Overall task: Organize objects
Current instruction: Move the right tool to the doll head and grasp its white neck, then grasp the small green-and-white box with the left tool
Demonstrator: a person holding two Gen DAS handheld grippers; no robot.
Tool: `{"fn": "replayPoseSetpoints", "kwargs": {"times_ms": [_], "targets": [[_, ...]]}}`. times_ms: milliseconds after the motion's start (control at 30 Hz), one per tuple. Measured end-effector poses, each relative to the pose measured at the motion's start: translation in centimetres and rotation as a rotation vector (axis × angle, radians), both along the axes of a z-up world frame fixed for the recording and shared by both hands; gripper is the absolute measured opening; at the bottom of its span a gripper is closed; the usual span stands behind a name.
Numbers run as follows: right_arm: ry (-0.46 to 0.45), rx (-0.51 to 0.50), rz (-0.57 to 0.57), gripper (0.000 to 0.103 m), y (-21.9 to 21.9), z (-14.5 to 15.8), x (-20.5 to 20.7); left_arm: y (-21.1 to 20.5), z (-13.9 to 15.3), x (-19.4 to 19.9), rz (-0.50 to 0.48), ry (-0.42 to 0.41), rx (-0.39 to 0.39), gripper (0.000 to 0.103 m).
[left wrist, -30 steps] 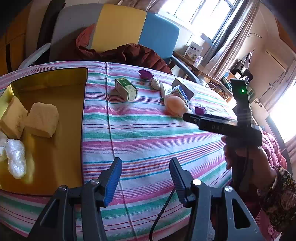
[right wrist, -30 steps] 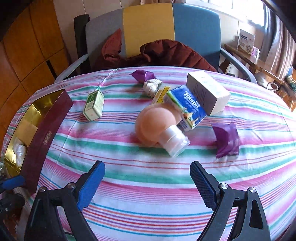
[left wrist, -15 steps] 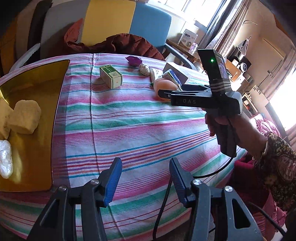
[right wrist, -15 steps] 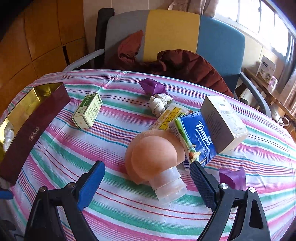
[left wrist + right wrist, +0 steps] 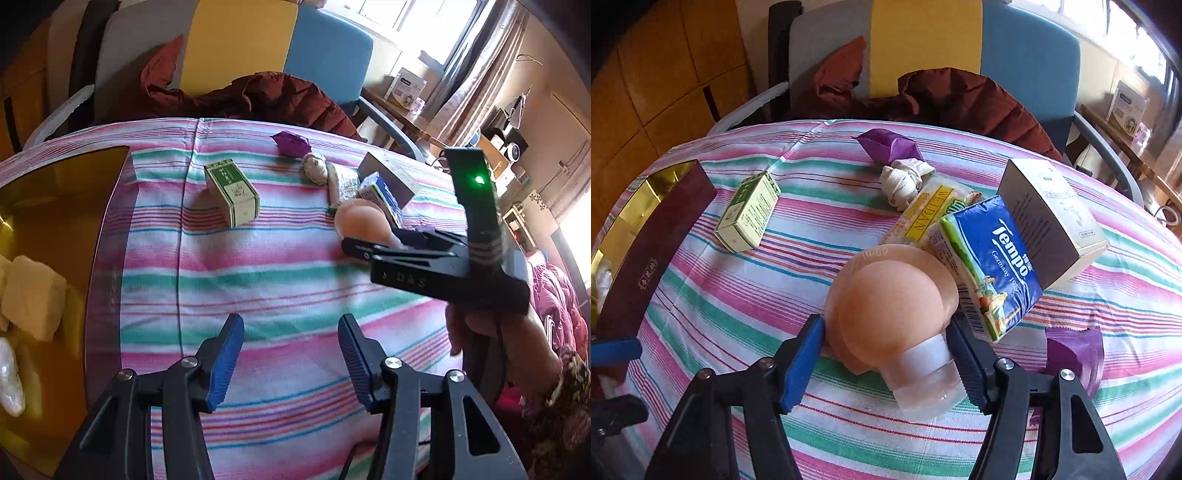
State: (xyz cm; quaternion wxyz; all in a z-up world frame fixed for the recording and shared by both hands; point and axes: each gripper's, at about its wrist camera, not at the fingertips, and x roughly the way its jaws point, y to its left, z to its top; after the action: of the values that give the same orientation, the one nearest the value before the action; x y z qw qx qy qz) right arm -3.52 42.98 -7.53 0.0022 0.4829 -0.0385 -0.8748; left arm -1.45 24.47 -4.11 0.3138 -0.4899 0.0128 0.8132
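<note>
Striped cloth covers the surface (image 5: pixel 746 317), strewn with small packets; the peach squeeze bottle (image 5: pixel 890 314) lies on its side near the middle, touching the blue tissue pack (image 5: pixel 993 266). The right hand-held gripper (image 5: pixel 886 354) has just been closing, its jaws now flanking the bottle's body — whether they press yet I cannot tell; best to squeeze gently, lift clear of the tissue pack, then carry it to the gold-lined box (image 5: pixel 55 221). The left hand-held gripper (image 5: pixel 291 358) hangs half open — empty.

The blue tissue pack (image 5: pixel 993 266) reads "Tempo, Germany". The yellow packet (image 5: pixel 923 212) beside it reads "WEIDAN". The right claw's (image 5: pixel 373 251) black body carries "DAS".
</note>
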Motion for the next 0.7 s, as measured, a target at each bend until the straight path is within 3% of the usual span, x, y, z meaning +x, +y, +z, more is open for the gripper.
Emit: {"fn": "replayPoseSetpoints", "kwargs": {"times_ms": [167,267,400,467,700], "targets": [[-0.053,-0.124,-0.032,0.047,0.7,0.5,0.7,1.9,-0.4,-3.4,0.046,0.007,-0.04,0.054],[-0.067,-0.147,-0.033,0.046,0.9,0.4,0.9,3.3,-0.7,-5.5,0.064,0.026,-0.084,0.054],[-0.061,-0.15,-0.01,0.058,0.6,0.3,0.6,4.8,-1.8,-8.5,0.103,-0.002,-0.127,0.055],[-0.05,-0.161,0.008,0.071,0.0,0.4,0.5,5.2,-2.4,-9.6,0.123,-0.016,-0.148,0.055],[-0.048,-0.062,0.035,0.071,-1.3,0.0,-0.3,5.5,-3.8,-12.2,0.184,-0.034,-0.149,0.055]]}}
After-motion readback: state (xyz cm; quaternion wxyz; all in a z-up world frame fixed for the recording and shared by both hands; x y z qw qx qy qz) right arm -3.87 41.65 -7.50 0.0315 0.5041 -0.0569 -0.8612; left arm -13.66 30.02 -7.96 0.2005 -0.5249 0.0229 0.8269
